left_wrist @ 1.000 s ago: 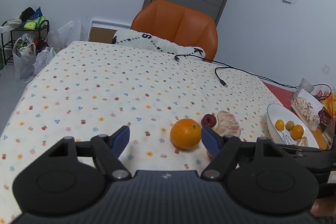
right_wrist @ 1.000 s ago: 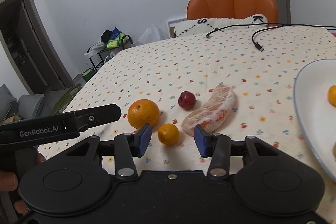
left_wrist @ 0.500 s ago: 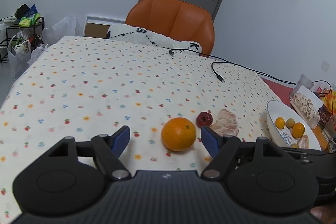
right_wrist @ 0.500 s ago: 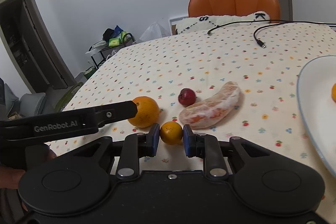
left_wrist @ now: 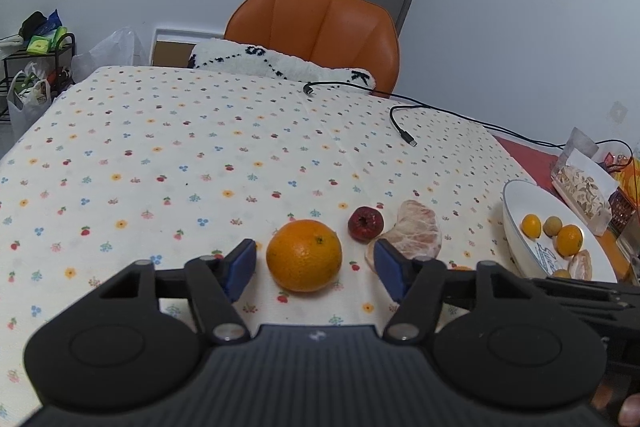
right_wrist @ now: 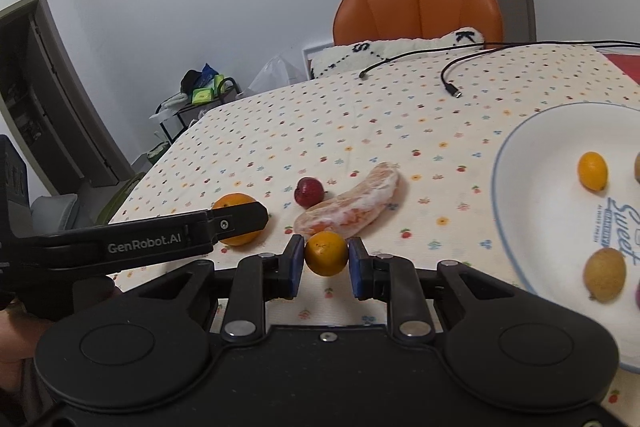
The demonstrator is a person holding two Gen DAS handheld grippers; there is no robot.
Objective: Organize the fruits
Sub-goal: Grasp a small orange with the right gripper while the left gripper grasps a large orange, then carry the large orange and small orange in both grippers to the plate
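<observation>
floral tablecloth | orange chair behind | left gripper spread | right gripper clamps small orange

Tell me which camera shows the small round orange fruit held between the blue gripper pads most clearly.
The right wrist view: the small round orange fruit sits in the open, centred and clamped in the right gripper. In the left wrist view only a sliver of it peeks above the black gripper body, so its grip cannot be judged there.
</observation>
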